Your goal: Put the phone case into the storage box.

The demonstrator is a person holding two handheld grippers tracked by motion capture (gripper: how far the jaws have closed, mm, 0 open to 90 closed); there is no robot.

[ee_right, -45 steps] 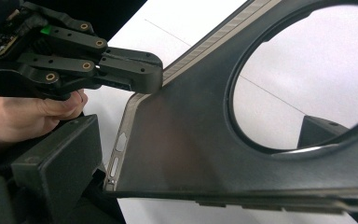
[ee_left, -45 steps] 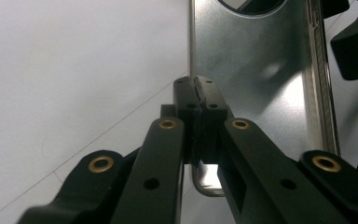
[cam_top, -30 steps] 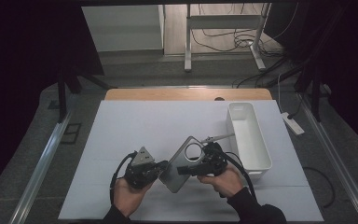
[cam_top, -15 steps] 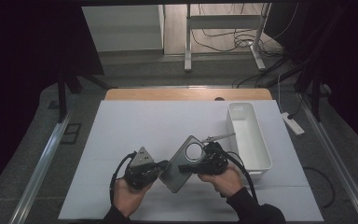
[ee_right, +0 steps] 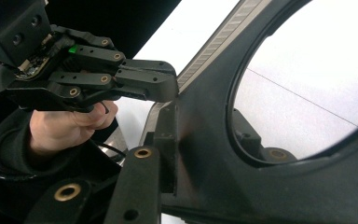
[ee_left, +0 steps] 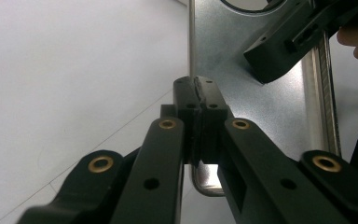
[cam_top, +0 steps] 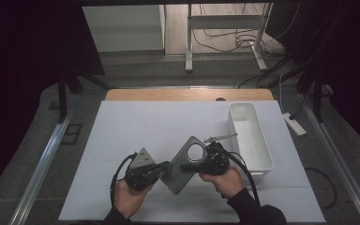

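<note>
A grey metal plate [cam_top: 176, 180] with a round hole [cam_top: 196, 151] is held tilted over the white table sheet [cam_top: 145, 126], between both hands. My left gripper [cam_top: 161, 171] is shut on the plate's lower left edge; in the left gripper view its jaws [ee_left: 196, 88] pinch the thin rim of the plate [ee_left: 261, 102]. My right gripper [cam_top: 186, 167] reaches in from the right beside the hole. Its jaws have just been closing and now clamp the plate [ee_right: 205, 84], one on each face [ee_right: 205, 126]. The far jaw shows through the hole.
A long white bin [cam_top: 251, 136] stands at the right of the sheet, with a thin grey stick [cam_top: 221, 137] reaching off its left rim. The table's wooden far edge [cam_top: 187, 94] lies beyond the sheet. Cables trail from both grippers toward the person.
</note>
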